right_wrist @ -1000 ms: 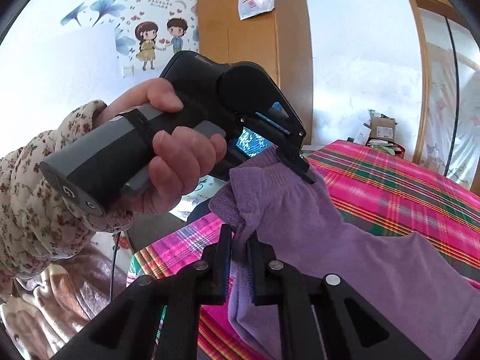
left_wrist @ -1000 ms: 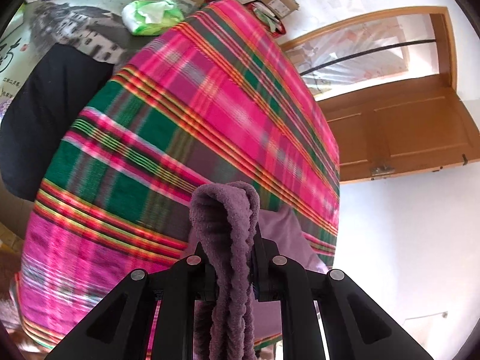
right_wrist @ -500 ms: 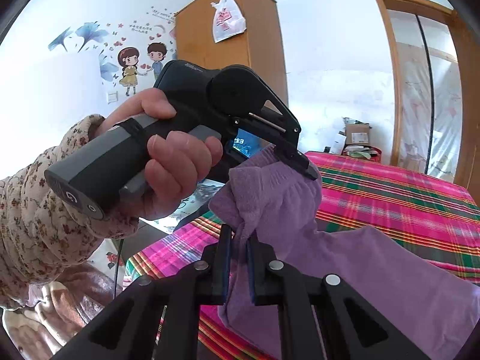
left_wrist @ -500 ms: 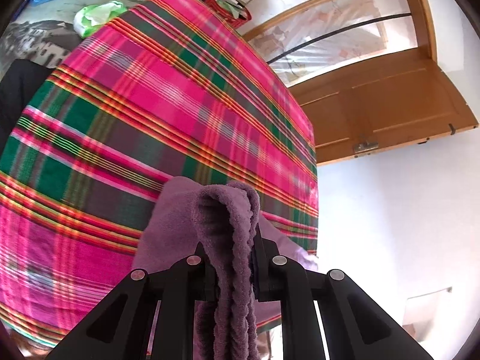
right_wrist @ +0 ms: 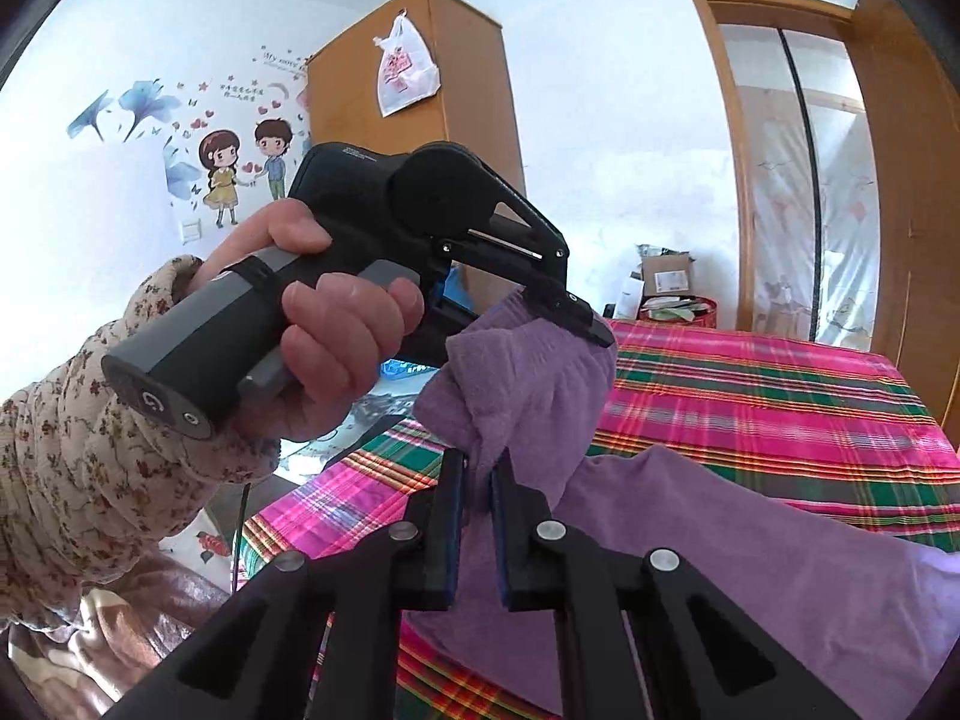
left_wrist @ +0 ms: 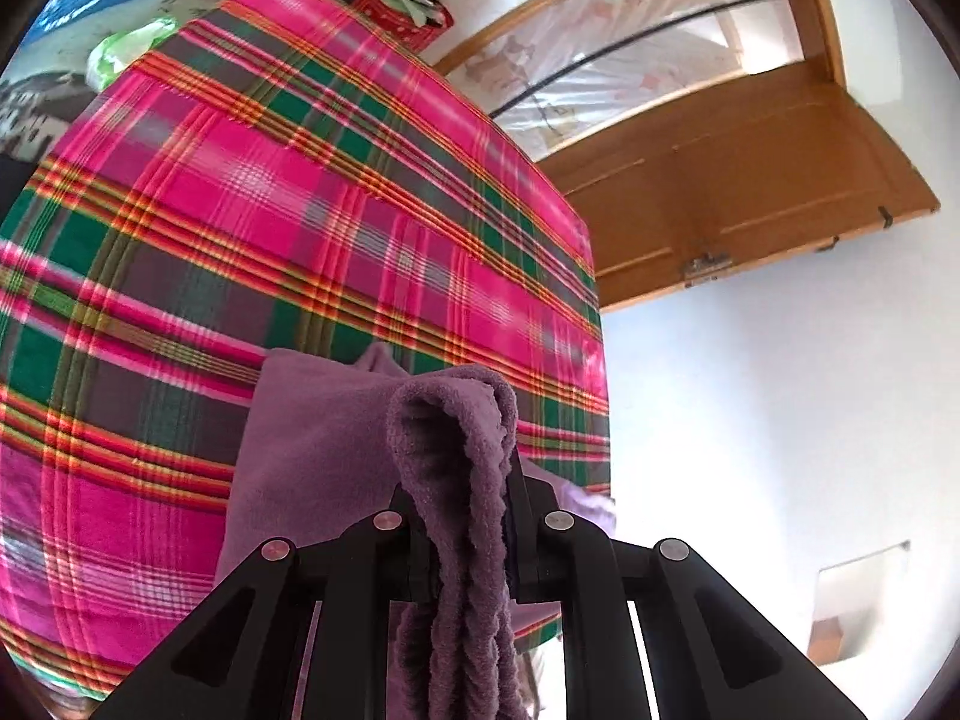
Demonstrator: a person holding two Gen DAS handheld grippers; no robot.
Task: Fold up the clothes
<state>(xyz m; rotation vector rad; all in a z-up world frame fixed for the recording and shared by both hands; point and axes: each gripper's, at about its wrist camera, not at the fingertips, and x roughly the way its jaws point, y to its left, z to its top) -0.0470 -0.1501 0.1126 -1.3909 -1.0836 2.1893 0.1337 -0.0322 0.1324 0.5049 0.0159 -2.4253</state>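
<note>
A purple fleece garment point(right_wrist: 750, 546) is lifted at one end over a bed with a pink and green plaid cover point(left_wrist: 288, 228). My left gripper point(left_wrist: 465, 516) is shut on a bunched purple edge point(left_wrist: 456, 420) that loops over its fingers; the garment's body point(left_wrist: 300, 450) trails onto the cover. In the right wrist view my right gripper point(right_wrist: 477, 486) is shut on a fold of the same cloth point(right_wrist: 516, 384). Just above it a hand point(right_wrist: 336, 354) in a flowered sleeve holds the left gripper point(right_wrist: 576, 315), clamped on the cloth's top.
A wooden door point(left_wrist: 738, 180) and a glazed frame stand beyond the bed's far side. Boxes and a red tub point(left_wrist: 402, 6) crowd the bed's far corner. A wardrobe point(right_wrist: 420, 96) with a hanging plastic bag is behind the hand. A patterned blanket point(right_wrist: 102, 630) lies low left.
Both grippers have carried the purple garment up and across the bed; more of it now lies spread on the plaid cover. The dark cloth at the left has slid out of the left wrist view.
</note>
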